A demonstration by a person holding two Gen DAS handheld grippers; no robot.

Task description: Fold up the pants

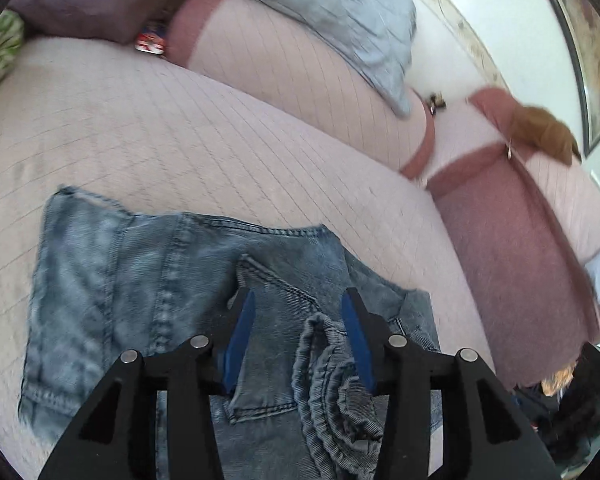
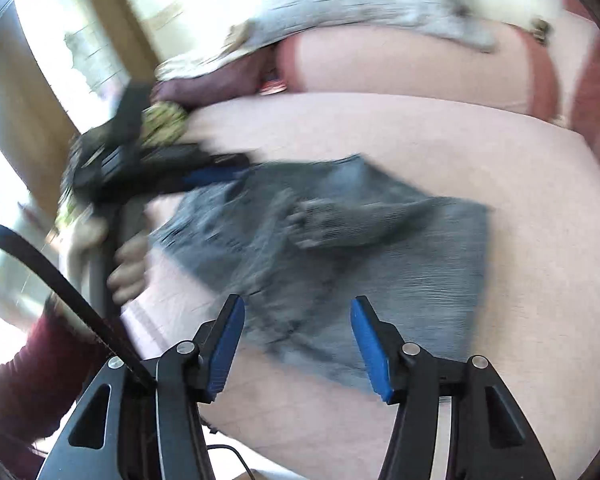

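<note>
The jeans (image 1: 172, 280) are lying folded into a compact stack on the sofa (image 1: 180, 132) (seemingly nearly done); the left gripper (image 1: 298, 312) and right gripper (image 2: 298, 320) are hanging open, holding nothing.

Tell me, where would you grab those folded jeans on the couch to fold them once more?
Probably the far short edge of the jeans, at the hem end. It lies flat and free on the couch, so fingers could slide under it from beyond and bring it back over the bunched waistband. The lumpy waistband itself would likely grip unevenly.
</note>
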